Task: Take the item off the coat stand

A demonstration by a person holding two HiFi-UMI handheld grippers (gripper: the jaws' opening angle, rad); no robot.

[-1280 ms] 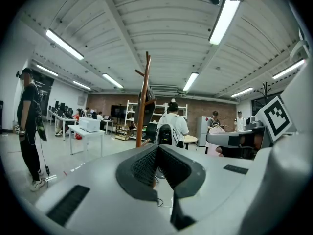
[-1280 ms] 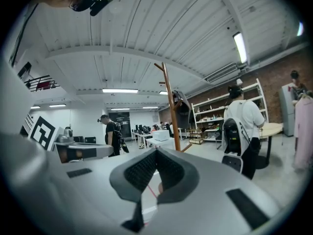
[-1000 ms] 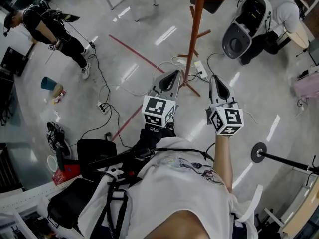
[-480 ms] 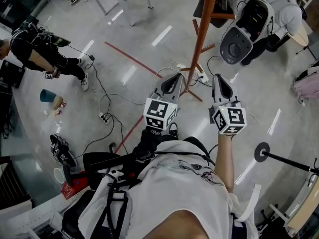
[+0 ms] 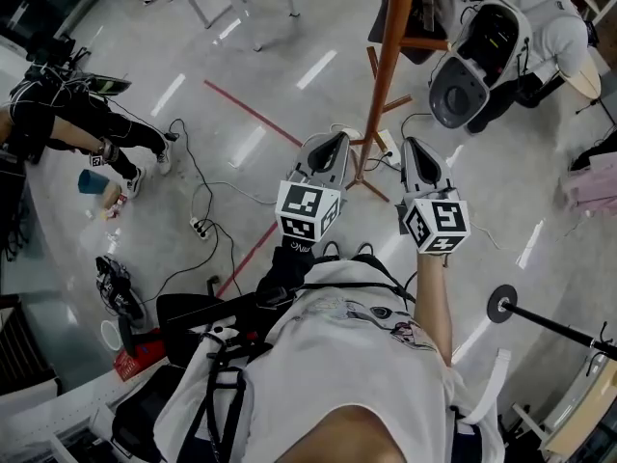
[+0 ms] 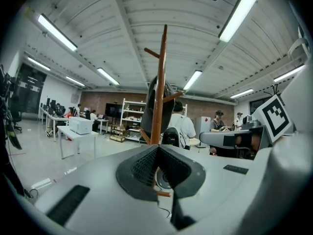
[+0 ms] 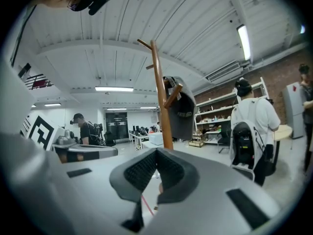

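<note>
A brown wooden coat stand [image 5: 389, 61] rises from the floor just beyond my two grippers. A dark garment [image 5: 413, 6] hangs on its upper pegs, partly cut off by the top edge of the head view. In the left gripper view the garment [image 6: 165, 106] hangs behind the pole [image 6: 159, 82]; in the right gripper view the garment [image 7: 182, 109] hangs right of the pole [image 7: 160, 89]. The left gripper [image 5: 332, 145] and the right gripper [image 5: 415, 149] point level at the stand, one each side of its foot. Both are shut and hold nothing, short of the garment.
Cables and a power strip [image 5: 199, 228] lie on the floor left of the stand. A person in white with a dark backpack [image 7: 248, 131] stands beyond it on the right. Another person in black [image 5: 58, 123] is far left. A round-footed pole [image 5: 501, 307] lies at lower right.
Both grippers have moved forward together toward the coat stand, whose foot now lies between their tips. The person in black at the left has shifted.
</note>
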